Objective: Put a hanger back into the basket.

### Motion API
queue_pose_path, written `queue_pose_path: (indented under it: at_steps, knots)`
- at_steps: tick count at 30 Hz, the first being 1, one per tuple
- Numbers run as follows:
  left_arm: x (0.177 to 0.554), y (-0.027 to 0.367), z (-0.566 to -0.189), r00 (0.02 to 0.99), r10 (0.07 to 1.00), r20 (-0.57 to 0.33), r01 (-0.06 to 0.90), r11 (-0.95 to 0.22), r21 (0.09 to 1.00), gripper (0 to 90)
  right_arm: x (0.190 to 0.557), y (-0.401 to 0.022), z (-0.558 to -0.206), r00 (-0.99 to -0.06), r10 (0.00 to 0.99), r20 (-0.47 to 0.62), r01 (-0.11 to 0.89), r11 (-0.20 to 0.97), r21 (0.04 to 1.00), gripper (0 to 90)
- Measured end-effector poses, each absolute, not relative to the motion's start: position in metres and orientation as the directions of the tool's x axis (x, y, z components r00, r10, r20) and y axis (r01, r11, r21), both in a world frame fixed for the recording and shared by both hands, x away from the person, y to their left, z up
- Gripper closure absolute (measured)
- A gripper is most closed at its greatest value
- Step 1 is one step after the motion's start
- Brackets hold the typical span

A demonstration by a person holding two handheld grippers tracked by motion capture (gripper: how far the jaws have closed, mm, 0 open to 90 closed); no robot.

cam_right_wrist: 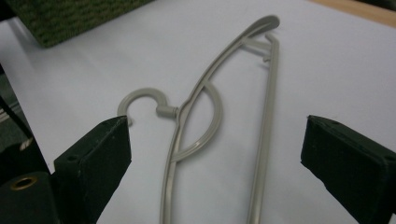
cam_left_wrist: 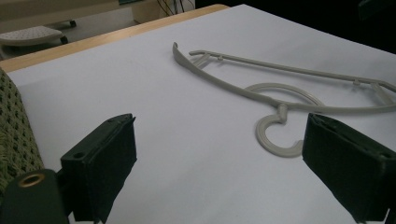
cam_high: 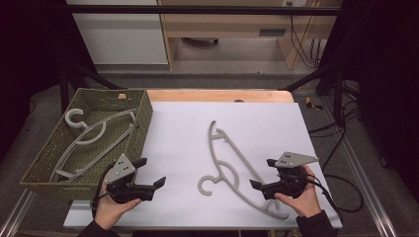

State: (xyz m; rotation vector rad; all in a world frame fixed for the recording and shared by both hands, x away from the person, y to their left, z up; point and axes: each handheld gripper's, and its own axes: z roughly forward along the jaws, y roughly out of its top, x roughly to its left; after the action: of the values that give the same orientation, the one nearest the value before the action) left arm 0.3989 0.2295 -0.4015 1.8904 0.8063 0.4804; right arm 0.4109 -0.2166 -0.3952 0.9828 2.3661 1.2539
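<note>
The high view alone took in the green woven basket [cam_high: 141, 118], with a second grey hanger [cam_high: 94, 136] lying inside it, at the left edge of the white sheet [cam_high: 178, 133]. The loose grey hanger [cam_high: 232, 165] lay flat on the sheet, well right of the basket, its hook towards the person. The right gripper [cam_high: 263, 174] stood just beside the hanger's near arm, jaws spread wide and empty; its own view showed the hanger [cam_right_wrist: 196, 116] between and beyond them. The left gripper [cam_high: 152, 174], equally wide and empty, hovered between basket and hanger [cam_left_wrist: 280, 100].
</note>
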Motion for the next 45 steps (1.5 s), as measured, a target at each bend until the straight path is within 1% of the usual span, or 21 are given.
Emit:
queue_pose_path:
  at_steps: [2,3,5,10,11,12,13,17,21,22,23,26,29,30,32,34,35,38,39,41,45]
  knots:
    - [0.399,0.229,-0.403,0.702,0.711,-0.021,0.325,-0.295,0.899,9.6,0.411,-0.213,-0.397,-0.73,0.681,0.058,0.445,0.409,0.796,8.9]
    - [0.399,0.229,-0.405,0.703,0.711,-0.016,0.328,-0.304,0.894,9.5,0.411,-0.208,-0.401,-0.738,0.673,0.043,0.458,0.453,0.765,9.9]
    - [0.4,0.228,-0.407,0.704,0.71,-0.021,0.338,-0.309,0.889,9.4,0.41,-0.202,-0.405,-0.75,0.66,0.042,0.469,0.486,0.737,11.5]
    - [0.4,0.227,-0.408,0.704,0.71,-0.014,0.338,-0.318,0.886,9.0,0.408,-0.193,-0.409,-0.761,0.647,0.042,0.49,0.532,0.69,14.4]
    - [0.399,0.227,-0.407,0.706,0.708,-0.01,0.332,-0.319,0.888,9.0,0.408,-0.189,-0.412,-0.767,0.641,0.035,0.498,0.56,0.662,16.6]
    - [0.399,0.227,-0.407,0.706,0.708,-0.01,0.332,-0.319,0.888,9.0,0.408,-0.189,-0.412,-0.767,0.641,0.035,0.498,0.56,0.662,16.6]
    - [0.399,0.228,-0.407,0.706,0.708,-0.011,0.334,-0.318,0.887,8.8,0.407,-0.186,-0.414,-0.764,0.644,0.037,0.519,0.579,0.629,20.3]
    - [0.4,0.229,-0.407,0.701,0.713,-0.013,0.338,-0.316,0.887,8.8,0.407,-0.178,-0.424,-0.76,0.65,0.032,0.555,0.622,0.553,28.3]
    - [0.4,0.229,-0.408,0.701,0.713,-0.012,0.339,-0.317,0.886,8.9,0.408,-0.17,-0.433,-0.775,0.632,0.018,0.562,0.675,0.478,38.5]
    - [0.4,0.229,-0.408,0.701,0.713,-0.012,0.339,-0.317,0.886,8.9,0.408,-0.17,-0.433,-0.775,0.632,0.018,0.562,0.675,0.478,38.5]
    - [0.4,0.229,-0.408,0.7,0.714,-0.009,0.339,-0.322,0.884,8.9,0.409,-0.167,-0.437,-0.781,0.624,0.022,0.565,0.691,0.45,42.8]
    - [0.4,0.229,-0.407,0.701,0.713,-0.009,0.338,-0.321,0.885,9.0,0.41,-0.161,-0.443,-0.798,0.603,0.008,0.555,0.728,0.401,48.9]
    - [0.4,0.229,-0.408,0.7,0.714,-0.009,0.341,-0.323,0.883,9.0,0.412,-0.159,-0.447,-0.804,0.595,0.023,0.558,0.74,0.375,57.8]
    - [0.4,0.229,-0.408,0.7,0.714,-0.009,0.341,-0.323,0.883,9.1,0.412,-0.159,-0.447,-0.804,0.595,0.023,0.558,0.74,0.375,57.8]
    - [0.4,0.228,-0.408,0.7,0.714,-0.006,0.341,-0.327,0.881,9.1,0.414,-0.157,-0.451,-0.804,0.594,0.021,0.562,0.748,0.353,63.5]
    - [0.4,0.228,-0.407,0.702,0.712,-0.007,0.339,-0.326,0.882,9.1,0.414,-0.157,-0.451,-0.803,0.595,0.021,0.563,0.748,0.351,65.1]
    - [0.4,0.229,-0.407,0.703,0.712,-0.009,0.339,-0.324,0.883,9.1,0.415,-0.157,-0.45,-0.797,0.603,0.02,0.573,0.746,0.338,70.3]
    - [0.4,0.229,-0.407,0.701,0.713,-0.008,0.34,-0.325,0.882,9.2,0.415,-0.154,-0.45,-0.791,0.611,0.013,0.582,0.746,0.323,73.3]
    - [0.4,0.229,-0.407,0.701,0.713,-0.008,0.341,-0.325,0.882,9.2,0.415,-0.154,-0.45,-0.801,0.598,0.006,0.568,0.758,0.321,74.6]
    - [0.4,0.229,-0.407,0.702,0.712,-0.006,0.339,-0.327,0.882,9.2,0.415,-0.152,-0.449,-0.797,0.604,0.02,0.579,0.754,0.309,80.5]
    - [0.399,0.228,-0.406,0.706,0.708,-0.005,0.335,-0.328,0.883,9.3,0.419,-0.154,-0.449,-0.806,0.591,0.032,0.571,0.761,0.309,81.0]
